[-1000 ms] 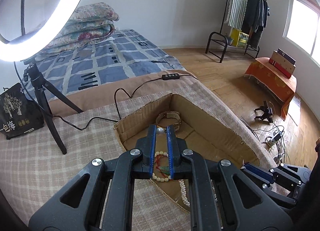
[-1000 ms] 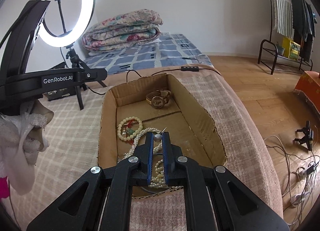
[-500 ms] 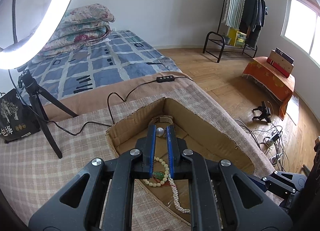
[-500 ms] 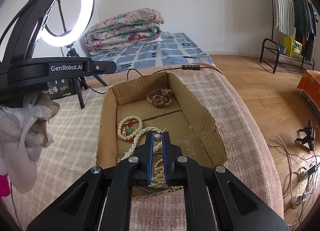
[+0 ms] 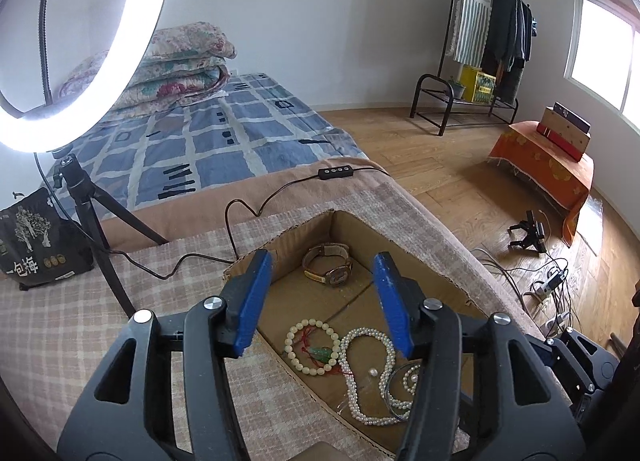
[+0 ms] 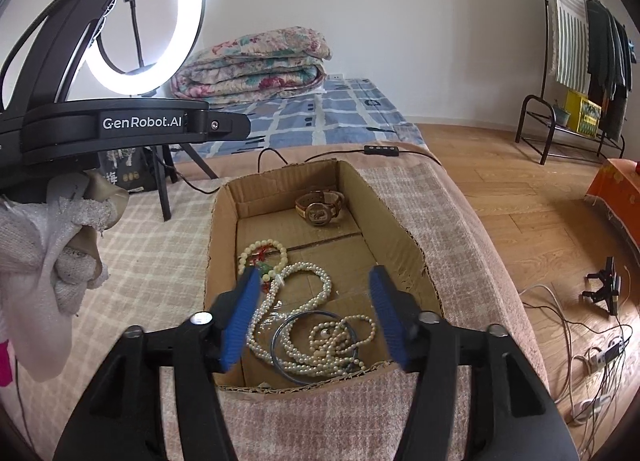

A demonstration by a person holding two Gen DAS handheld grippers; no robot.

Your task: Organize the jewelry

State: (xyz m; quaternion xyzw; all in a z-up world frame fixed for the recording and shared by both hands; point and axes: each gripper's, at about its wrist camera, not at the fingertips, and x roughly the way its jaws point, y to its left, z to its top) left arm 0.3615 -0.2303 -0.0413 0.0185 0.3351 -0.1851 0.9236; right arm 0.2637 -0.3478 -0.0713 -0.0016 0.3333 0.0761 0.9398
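Note:
An open cardboard box (image 5: 404,237) (image 6: 394,217) lies on the bed and holds jewelry: a brown wristwatch (image 5: 329,265) (image 6: 320,207) at the far end, a cream bead bracelet with a green charm (image 5: 314,347) (image 6: 262,257), a long white pearl necklace (image 5: 366,373) (image 6: 308,321) and a dark bangle (image 6: 316,345). A small loose pearl (image 5: 373,372) lies on the box floor. My left gripper (image 5: 322,281) is open and empty above the box. My right gripper (image 6: 314,293) is open and empty above the near end of the box.
A ring light on a tripod (image 5: 100,229) (image 6: 148,21) stands left of the box, its cable (image 5: 248,213) running past the far box corner. A black bag (image 5: 32,237) sits at left. The bed edge and wood floor with cables (image 6: 580,325) lie to the right.
Both grippers were shut, each on a small pearl-like bead; now both are wide open and empty. A loose pearl now lies on the box floor.

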